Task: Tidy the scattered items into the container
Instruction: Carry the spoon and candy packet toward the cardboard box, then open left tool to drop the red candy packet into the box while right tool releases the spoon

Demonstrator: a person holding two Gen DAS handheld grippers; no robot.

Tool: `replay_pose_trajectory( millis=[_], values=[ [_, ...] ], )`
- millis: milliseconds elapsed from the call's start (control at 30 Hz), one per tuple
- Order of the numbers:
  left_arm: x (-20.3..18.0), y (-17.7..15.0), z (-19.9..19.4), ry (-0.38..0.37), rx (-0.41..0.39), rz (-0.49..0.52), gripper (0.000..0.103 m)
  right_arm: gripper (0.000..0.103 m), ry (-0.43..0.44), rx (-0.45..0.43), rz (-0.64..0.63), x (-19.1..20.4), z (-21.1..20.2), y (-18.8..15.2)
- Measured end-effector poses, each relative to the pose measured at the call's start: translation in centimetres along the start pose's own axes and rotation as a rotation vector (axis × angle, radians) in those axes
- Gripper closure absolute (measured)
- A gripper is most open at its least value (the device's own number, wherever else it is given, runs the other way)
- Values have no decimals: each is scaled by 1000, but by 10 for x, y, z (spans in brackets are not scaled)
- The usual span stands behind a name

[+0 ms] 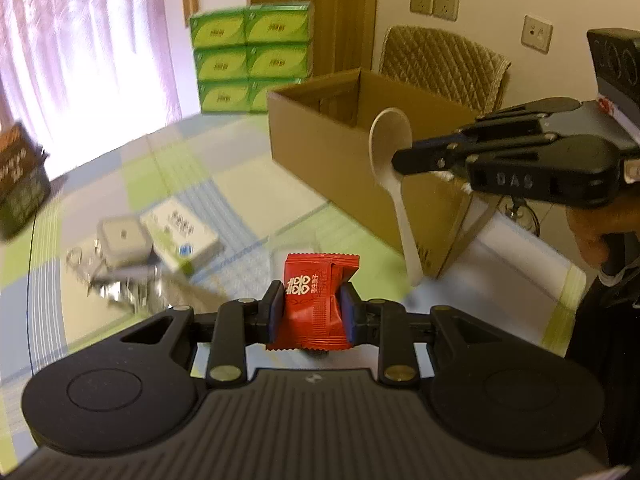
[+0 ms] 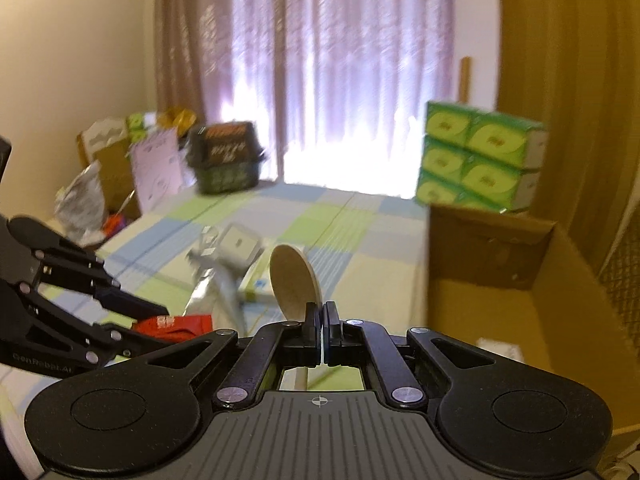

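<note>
My left gripper (image 1: pixel 313 305) is shut on a red candy packet (image 1: pixel 316 300), held above the checked tablecloth. To its right, my right gripper (image 1: pixel 400 160) is shut on a white plastic spoon (image 1: pixel 394 184), bowl up, handle hanging down in front of the open cardboard box (image 1: pixel 320 136). In the right wrist view the right gripper (image 2: pixel 322 320) pinches the spoon (image 2: pixel 294 280) at its neck; the box (image 2: pixel 500 264) stands just to the right. The left gripper (image 2: pixel 132 320) with the red packet (image 2: pixel 176 326) shows at the left. A small white box (image 1: pixel 182 232), a grey square case (image 1: pixel 122 240) and a silvery wrapper (image 1: pixel 120 284) lie on the table.
Stacked green tissue packs (image 1: pixel 252 56) stand behind the cardboard box. A dark basket (image 1: pixel 20 180) sits at the table's far left. A padded chair back (image 1: pixel 444 64) is behind the box. A person's hand (image 1: pixel 592 236) holds the right gripper. Clutter (image 2: pixel 112 168) lies beyond the table.
</note>
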State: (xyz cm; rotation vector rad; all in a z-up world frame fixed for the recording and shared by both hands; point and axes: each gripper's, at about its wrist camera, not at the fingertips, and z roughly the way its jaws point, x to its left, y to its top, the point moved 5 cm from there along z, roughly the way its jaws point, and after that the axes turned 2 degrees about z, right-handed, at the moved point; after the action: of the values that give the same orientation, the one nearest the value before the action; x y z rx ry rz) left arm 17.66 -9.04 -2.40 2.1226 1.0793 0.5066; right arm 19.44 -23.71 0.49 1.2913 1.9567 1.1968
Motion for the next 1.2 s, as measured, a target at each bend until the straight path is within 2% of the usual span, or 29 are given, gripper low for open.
replay_pose_trajectory(
  millis=[233,367,467,600,833,900,933,1200],
  values=[
    [-24,66,7,-40,-81,55,78,100,-106,-101,67,-57,-40,52],
    [-48,109,15,-77,-131,83,78,100,-191,-122,69,-95,-58,70],
    [-68,137,26,-114,-158,98,78,100,-224,-97,83,-119,-64,68],
    [-94,161,51,-164,-166,103,78,100,-244,-45,130,-147,-63,48],
    [-121,164,98,-198,-115,104,77,99,-233,10,189,-175,-58,14],
    [-120,160,108,-189,-91,98,69,99,-233,14,197,-179,-58,9],
    [-119,158,111,-171,-87,107,64,99,-234,14,201,-181,-57,7],
    [-105,144,110,-130,-68,121,63,99,-227,20,193,-184,-50,3]
  ],
)
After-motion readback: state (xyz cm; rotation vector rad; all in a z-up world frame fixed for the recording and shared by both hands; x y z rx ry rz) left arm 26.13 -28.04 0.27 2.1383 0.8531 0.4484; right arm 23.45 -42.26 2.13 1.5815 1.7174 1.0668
